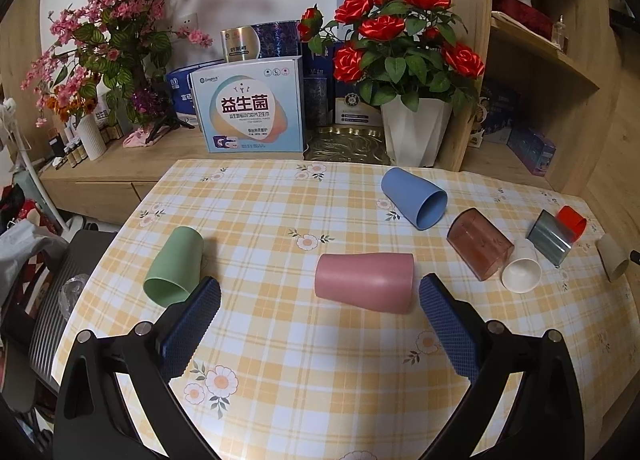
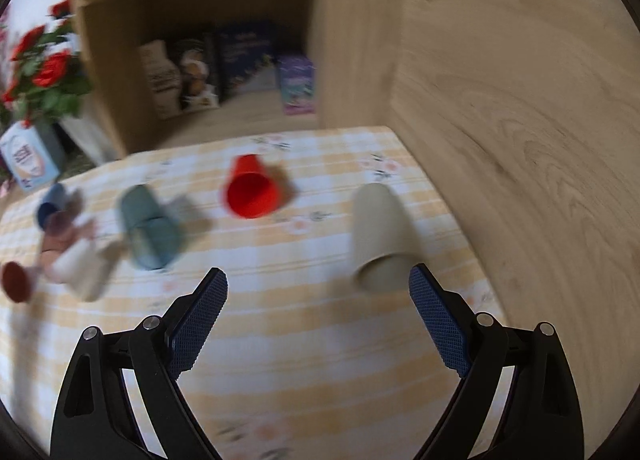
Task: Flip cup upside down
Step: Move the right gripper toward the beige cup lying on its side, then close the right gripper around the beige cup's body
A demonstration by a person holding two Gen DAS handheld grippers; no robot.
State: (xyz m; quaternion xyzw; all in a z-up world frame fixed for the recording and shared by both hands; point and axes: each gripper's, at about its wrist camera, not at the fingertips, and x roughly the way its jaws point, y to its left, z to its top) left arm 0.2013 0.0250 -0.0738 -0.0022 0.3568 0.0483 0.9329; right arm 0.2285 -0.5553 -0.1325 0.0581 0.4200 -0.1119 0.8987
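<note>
Left wrist: green cup (image 1: 175,266), blue cup (image 1: 414,197) flank pink cup (image 1: 364,282).

8 cups lie on their sides on the checked tablecloth. The green cup (image 1: 175,266) lies at the left, mouth toward the camera. The pink cup (image 1: 364,282) lies crosswise in the middle. The blue cup (image 1: 414,197) lies farther back, mouth facing near-right. The clear brown cup (image 1: 479,244) touches the white cup (image 1: 521,270). Just beside them the grey cup (image 1: 550,238) overlaps the red cup (image 1: 572,221). The beige cup (image 2: 380,238) lies apart at the right, mouth toward the camera.
</note>
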